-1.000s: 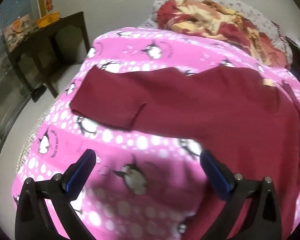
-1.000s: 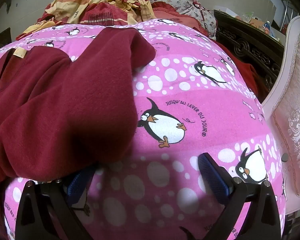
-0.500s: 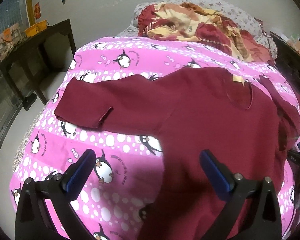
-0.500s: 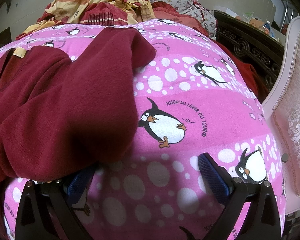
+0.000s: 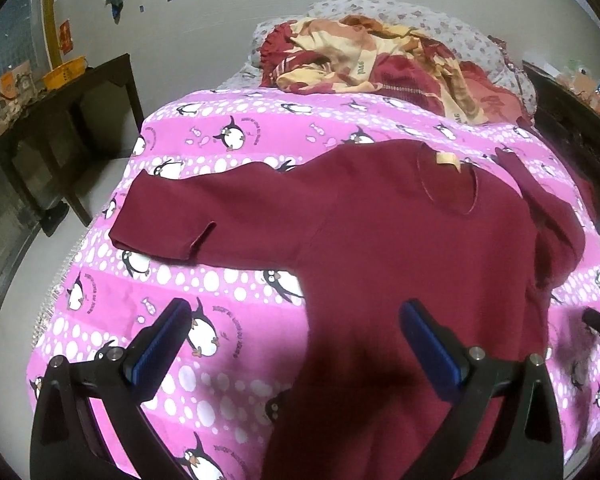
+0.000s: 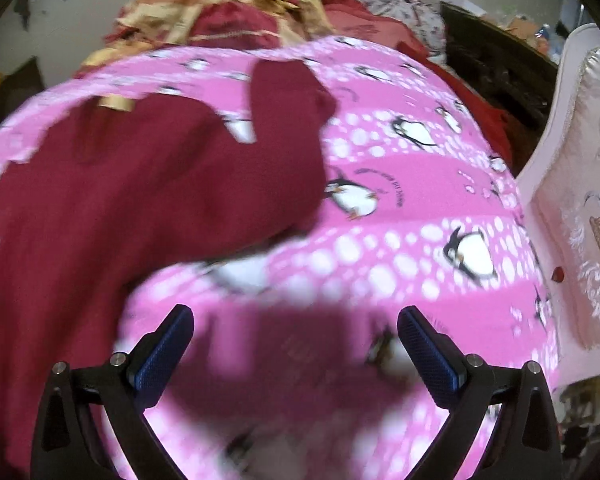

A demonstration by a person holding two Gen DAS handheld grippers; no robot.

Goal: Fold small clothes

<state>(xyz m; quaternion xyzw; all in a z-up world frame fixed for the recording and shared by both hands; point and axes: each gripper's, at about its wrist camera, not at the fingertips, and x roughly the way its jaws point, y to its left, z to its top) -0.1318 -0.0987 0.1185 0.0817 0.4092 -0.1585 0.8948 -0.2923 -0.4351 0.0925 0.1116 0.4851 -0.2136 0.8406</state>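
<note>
A: What was shown on the bed, taken from left to right?

B: A dark wooden table (image 5: 66,112) was seen at the far left, against the wall. A maroon long-sleeved top (image 5: 380,248) was laid front-up on the pink penguin-print blanket (image 5: 204,292), its collar and tan label (image 5: 448,159) turned toward the rumpled red-and-yellow bedding (image 5: 380,64) at the head of the bed. The left sleeve (image 5: 204,216) was spread flat and straight out; the right sleeve (image 6: 284,120) was left bunched and bent upward. A cream embroidered cushion (image 6: 580,216) was seen at the far right.

A: And the tongs?

B: The left gripper (image 5: 296,344) was held released above the hem area, its jaws wide apart, with nothing between them. The right gripper (image 6: 296,344) was likewise released and empty over bare blanket, just beside the garment's right edge. That view was blurred by motion.

A: Which step was judged to be in hand?

B: The laying-out was judged nearly finished, with no fold yet made.

A: What was called for next?

B: The crumpled right sleeve would likely have to be pinched near its cuff and drawn flat or folded across the chest, then the left sleeve matched to it.
</note>
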